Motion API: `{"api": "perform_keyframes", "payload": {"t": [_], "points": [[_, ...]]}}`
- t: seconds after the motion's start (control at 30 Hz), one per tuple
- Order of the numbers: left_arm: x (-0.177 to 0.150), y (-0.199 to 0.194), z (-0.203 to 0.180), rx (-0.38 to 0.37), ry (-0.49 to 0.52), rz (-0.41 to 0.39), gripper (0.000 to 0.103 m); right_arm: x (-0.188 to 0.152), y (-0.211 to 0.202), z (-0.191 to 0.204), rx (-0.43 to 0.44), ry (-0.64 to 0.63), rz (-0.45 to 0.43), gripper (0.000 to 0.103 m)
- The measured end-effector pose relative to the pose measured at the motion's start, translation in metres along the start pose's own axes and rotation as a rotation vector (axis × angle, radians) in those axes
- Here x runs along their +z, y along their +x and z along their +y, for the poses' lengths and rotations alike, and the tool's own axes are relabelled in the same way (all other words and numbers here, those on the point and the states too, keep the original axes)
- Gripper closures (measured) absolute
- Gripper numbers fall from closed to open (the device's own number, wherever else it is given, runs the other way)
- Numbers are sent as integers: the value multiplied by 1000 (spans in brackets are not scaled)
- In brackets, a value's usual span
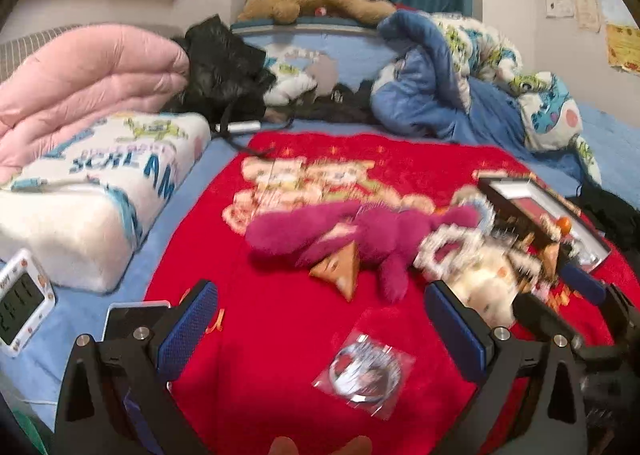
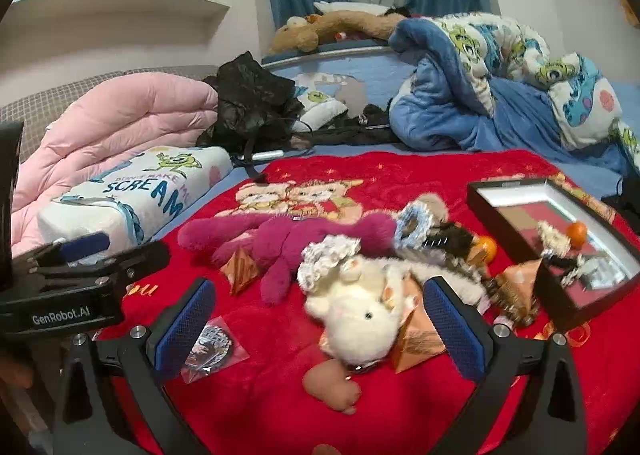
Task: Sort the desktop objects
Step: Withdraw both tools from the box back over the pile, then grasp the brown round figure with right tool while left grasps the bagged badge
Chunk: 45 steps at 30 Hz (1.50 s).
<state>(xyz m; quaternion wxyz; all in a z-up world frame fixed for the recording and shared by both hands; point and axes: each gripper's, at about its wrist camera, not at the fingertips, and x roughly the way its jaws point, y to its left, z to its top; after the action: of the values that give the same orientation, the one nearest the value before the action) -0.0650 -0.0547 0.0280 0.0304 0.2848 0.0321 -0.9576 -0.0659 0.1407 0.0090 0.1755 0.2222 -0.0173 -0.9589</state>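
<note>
A magenta plush bear [image 1: 360, 239] [image 2: 280, 243] lies on the red blanket [image 1: 280, 355] [image 2: 260, 395]. A white plush animal [image 2: 360, 319] [image 1: 484, 283] lies in front of my open, empty right gripper [image 2: 320, 319]. A round badge in a clear bag [image 1: 366, 373] [image 2: 210, 345] lies between the fingers of my open, empty left gripper [image 1: 320, 323]. Orange pyramid boxes [image 1: 340, 271] [image 2: 242, 269] lie beside the bear. A black tray [image 2: 560, 243] [image 1: 544, 215] at the right holds a small orange [image 2: 576, 231] and trinkets. The left gripper also shows at the left of the right wrist view [image 2: 84, 255].
A white pillow [image 1: 92, 191] and a pink quilt [image 1: 80, 83] lie at the left. A digital clock [image 1: 22, 303] and a phone [image 1: 132, 315] lie at the near left. Blue blankets [image 1: 440, 83] are heaped behind. Another small orange [image 2: 486, 247] and hair scrunchies [image 2: 416, 223] lie near the tray.
</note>
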Motion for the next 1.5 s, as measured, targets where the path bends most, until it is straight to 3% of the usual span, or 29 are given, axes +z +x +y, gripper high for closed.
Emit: {"api": "perform_keyframes", "payload": {"t": [0.27,0.47,0.73,0.83,0.97,1.13,1.4,1.5], "points": [[-20,19,1,-4,48,82,0,-26,11,-12,-26,84,-4,0],[-23,34,-5,-21,50,133,0,-32,24,-16,-27,69,59,0],[-32,55,-25,-1,115,191,0,-42,36,-30,27,143,144,0],[-38,72,-31,17,147,239,0,-50,48,-38,90,191,208,0],[-46,88,-40,-12,170,280,0,-55,58,-42,131,214,245,0],[-52,90,-44,-13,177,261,0,-57,59,-42,133,202,259,0],[-55,90,-43,-24,151,256,0,-58,61,-31,67,118,293,0],[-56,91,-40,-26,132,262,0,-61,59,-33,40,116,291,10]]}}
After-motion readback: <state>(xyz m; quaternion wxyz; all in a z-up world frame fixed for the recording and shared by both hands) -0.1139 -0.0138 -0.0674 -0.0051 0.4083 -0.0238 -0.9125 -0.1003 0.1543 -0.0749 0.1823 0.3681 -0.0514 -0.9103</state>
